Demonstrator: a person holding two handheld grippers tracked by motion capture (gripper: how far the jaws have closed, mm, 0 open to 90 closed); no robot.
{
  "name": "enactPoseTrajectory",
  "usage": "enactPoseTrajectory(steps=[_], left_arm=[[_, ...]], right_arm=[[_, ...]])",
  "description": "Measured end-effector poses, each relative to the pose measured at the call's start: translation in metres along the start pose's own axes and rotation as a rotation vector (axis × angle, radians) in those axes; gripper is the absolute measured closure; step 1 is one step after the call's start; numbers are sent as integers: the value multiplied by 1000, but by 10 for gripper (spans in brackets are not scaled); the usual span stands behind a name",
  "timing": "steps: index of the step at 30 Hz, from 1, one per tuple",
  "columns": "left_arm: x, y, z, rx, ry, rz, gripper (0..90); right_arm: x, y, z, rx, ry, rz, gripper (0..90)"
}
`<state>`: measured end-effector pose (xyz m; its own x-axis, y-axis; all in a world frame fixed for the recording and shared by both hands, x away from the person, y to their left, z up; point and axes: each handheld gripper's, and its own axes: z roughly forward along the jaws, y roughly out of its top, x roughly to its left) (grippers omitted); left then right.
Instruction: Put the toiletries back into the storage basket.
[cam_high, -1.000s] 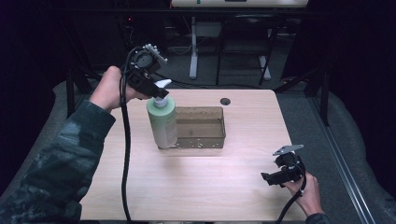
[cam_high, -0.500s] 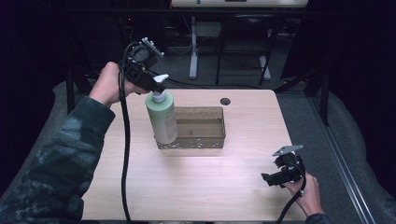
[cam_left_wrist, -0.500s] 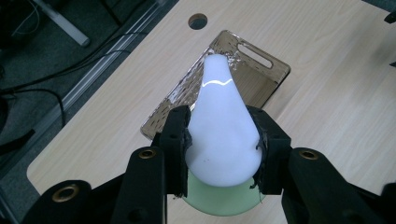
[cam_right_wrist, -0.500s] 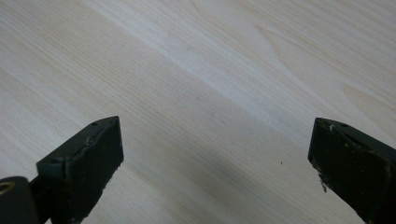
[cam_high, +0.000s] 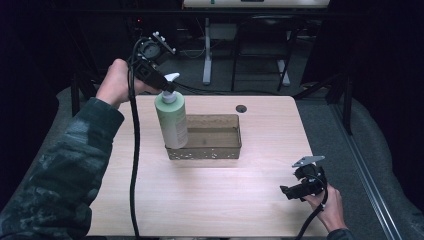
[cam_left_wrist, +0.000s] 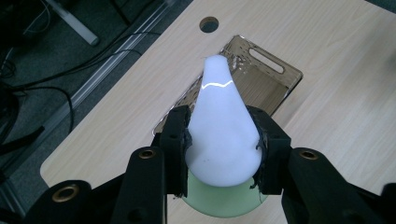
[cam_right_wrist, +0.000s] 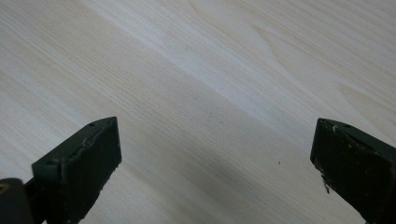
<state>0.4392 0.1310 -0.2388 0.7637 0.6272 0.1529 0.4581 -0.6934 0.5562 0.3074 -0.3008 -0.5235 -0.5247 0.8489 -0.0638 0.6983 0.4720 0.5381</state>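
Surface: a pale wood-grain table (cam_high: 200, 200) with a small round dark cable hole (cam_high: 241, 108) near its far edge.
Room: dark; grey carpet around the table, black cables on the floor, and the light metal legs of another desk (cam_high: 207, 55) behind.
Left side: a hand in a camouflage sleeve (cam_high: 60, 170) reaches in from the bottom left, with a thick black cable (cam_high: 133, 165) hanging from its tool across the table.
Left gripper (cam_high: 162, 86): pinching the white pump head (cam_left_wrist: 219, 130) of the pale green plastic soap bottle (cam_high: 171, 120), one jaw on each side of it.
Bottle: upright, slightly tilted, at the left end of the tray; whether it rests inside or hangs just above, I cannot tell.
Middle: a shallow brown see-through plastic tray (cam_high: 220, 150) with a slot handle in its end wall.
In the way: the bottle hides the tray's left end.
Right gripper (cam_high: 290, 192): jaws spread wide over bare table near the right front corner, holding nothing.
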Motion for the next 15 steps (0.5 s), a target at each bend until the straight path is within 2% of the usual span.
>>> enactPoseTrajectory(steps=[10,15], left_arm=[[2,8,3,1,13,2,628],[2,11,4,-14,20,-4,628]], right_arm=[[-1,0,-2,-7,-3,3,16],[-1,0,-2,-4,0,2,17]])
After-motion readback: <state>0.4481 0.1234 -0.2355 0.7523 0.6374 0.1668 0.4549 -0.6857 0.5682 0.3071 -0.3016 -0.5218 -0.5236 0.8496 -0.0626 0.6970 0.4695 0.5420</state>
